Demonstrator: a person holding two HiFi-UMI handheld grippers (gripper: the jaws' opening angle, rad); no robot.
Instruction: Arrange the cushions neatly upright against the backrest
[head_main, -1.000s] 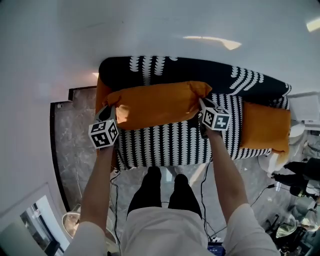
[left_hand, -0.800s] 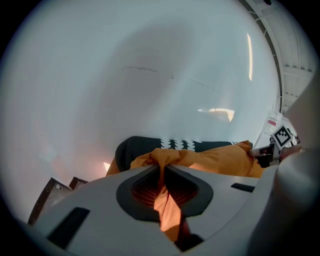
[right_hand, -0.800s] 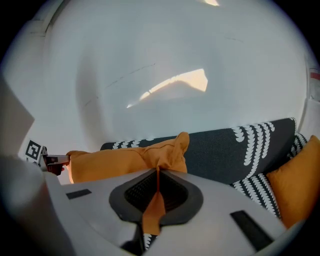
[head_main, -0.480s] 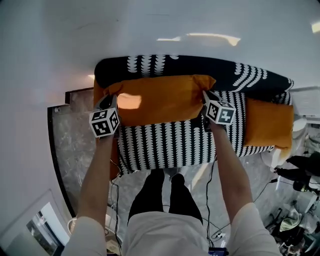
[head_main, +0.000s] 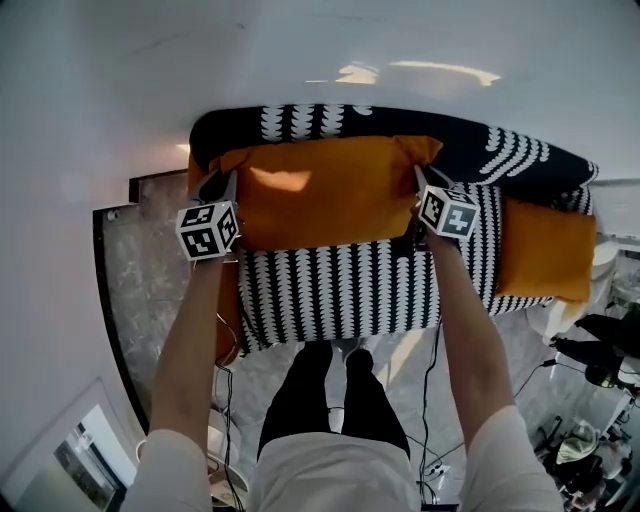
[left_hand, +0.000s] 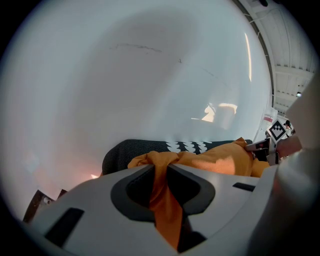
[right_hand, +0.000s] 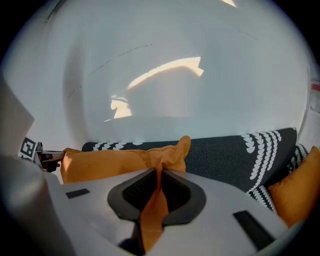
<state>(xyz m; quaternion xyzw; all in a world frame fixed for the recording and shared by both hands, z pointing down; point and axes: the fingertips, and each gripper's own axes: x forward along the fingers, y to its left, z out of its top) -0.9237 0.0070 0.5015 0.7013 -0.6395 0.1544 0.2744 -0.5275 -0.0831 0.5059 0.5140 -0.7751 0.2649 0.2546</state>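
Observation:
A long orange cushion (head_main: 320, 190) lies across the black-and-white patterned sofa (head_main: 340, 290), its top edge against the dark backrest (head_main: 330, 125). My left gripper (head_main: 222, 186) pinches the cushion's left corner (left_hand: 160, 160), and the orange fabric runs down between its jaws (left_hand: 159, 176). My right gripper (head_main: 425, 182) pinches the right corner (right_hand: 172, 150) in the same way, with fabric between its jaws (right_hand: 157, 182). Both pairs of jaws have just been opening a little, with the fabric still between them. A second orange cushion (head_main: 545, 250) lies flat at the sofa's right end.
A white wall rises right behind the backrest (right_hand: 225, 150). The second cushion (right_hand: 300, 190) shows at the lower right of the right gripper view. Marble floor (head_main: 150, 260) lies left of the sofa, cables (head_main: 225, 350) trail beside my legs, and clutter (head_main: 590, 360) sits at the right.
Both grippers have carried the long cushion back across the seat, up in the head view, so its top edge now meets the backrest.

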